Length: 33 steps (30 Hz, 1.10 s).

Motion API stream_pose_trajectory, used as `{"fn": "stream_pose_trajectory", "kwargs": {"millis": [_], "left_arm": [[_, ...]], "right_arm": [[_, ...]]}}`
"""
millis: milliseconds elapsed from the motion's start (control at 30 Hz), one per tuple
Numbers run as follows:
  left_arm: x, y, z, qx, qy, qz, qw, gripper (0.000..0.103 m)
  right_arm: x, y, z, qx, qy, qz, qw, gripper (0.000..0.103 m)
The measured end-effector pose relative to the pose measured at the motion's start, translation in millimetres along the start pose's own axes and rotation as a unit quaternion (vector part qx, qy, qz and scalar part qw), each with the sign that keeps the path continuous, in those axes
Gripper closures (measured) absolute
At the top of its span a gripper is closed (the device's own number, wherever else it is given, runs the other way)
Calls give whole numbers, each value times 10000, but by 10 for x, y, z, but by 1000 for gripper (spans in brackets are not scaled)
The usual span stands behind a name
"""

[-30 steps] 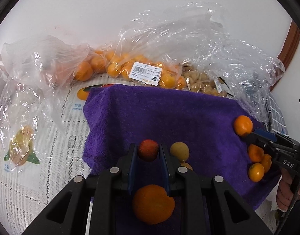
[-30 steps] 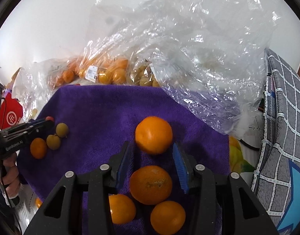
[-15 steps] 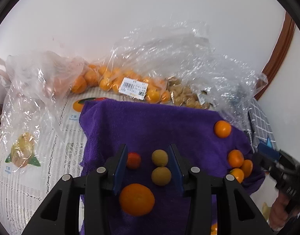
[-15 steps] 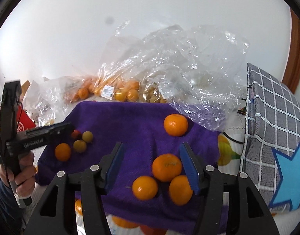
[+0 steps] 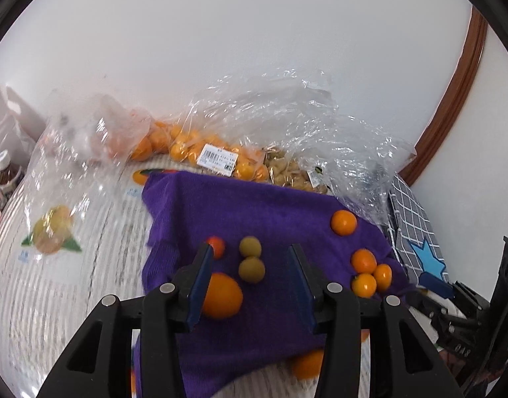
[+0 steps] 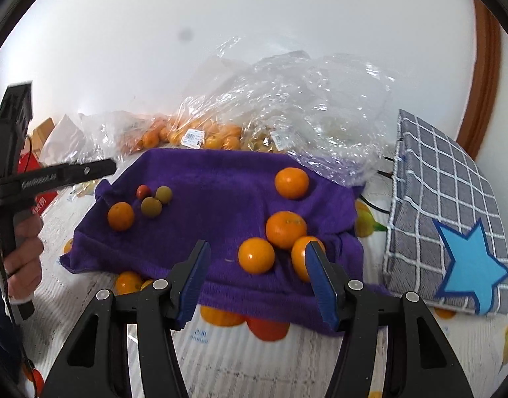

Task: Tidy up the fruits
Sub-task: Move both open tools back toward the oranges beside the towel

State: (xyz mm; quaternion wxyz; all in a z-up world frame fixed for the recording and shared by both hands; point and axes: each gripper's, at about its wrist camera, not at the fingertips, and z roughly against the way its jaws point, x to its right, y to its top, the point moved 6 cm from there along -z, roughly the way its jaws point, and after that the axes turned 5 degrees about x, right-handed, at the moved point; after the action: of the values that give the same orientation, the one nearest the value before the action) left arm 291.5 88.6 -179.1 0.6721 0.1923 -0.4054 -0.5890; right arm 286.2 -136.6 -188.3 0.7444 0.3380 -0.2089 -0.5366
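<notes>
Both grippers pulled back, jaws wide, bagged oranges (image 5: 187, 146) behind towel (image 5: 254, 205)

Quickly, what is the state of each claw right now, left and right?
Left claw: open, holding nothing, above the purple towel.
Right claw: open, holding nothing.

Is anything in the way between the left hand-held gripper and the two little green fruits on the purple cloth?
Nothing visible blocks them. The left hand-held gripper is open, and the two green fruits lie on the purple cloth just ahead between its fingers. A big orange sits beside the left finger, off to the side.
</notes>
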Motion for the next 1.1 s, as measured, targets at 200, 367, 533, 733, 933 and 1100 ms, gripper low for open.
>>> {"fn": "stream_pose_trajectory", "kwargs": {"millis": [200,367,533,733,933,1100], "left_arm": [[-186,-261,200,54,-74,268,9996,59],[-319,-435,363,125,36,273,9995,59],[-432,-529,491,188,72,303,9993,58],[-502,-619,471,98,192,372,9991,58],[-458,-682,407,-47,159,330,9993,58],[-468,-672,402,-41,122,382,9992,58]], "right_arm": [[21,-82,110,-51,15,-208,9998,44],[-41,-180,187,-110,111,-299,9994,44],[-125,-285,205,-195,139,-273,9993,46],[-152,-395,211,-271,136,-359,9989,51],[-177,-510,195,-377,303,-386,9981,55],[-367,-550,122,-492,643,-318,9962,61]]}}
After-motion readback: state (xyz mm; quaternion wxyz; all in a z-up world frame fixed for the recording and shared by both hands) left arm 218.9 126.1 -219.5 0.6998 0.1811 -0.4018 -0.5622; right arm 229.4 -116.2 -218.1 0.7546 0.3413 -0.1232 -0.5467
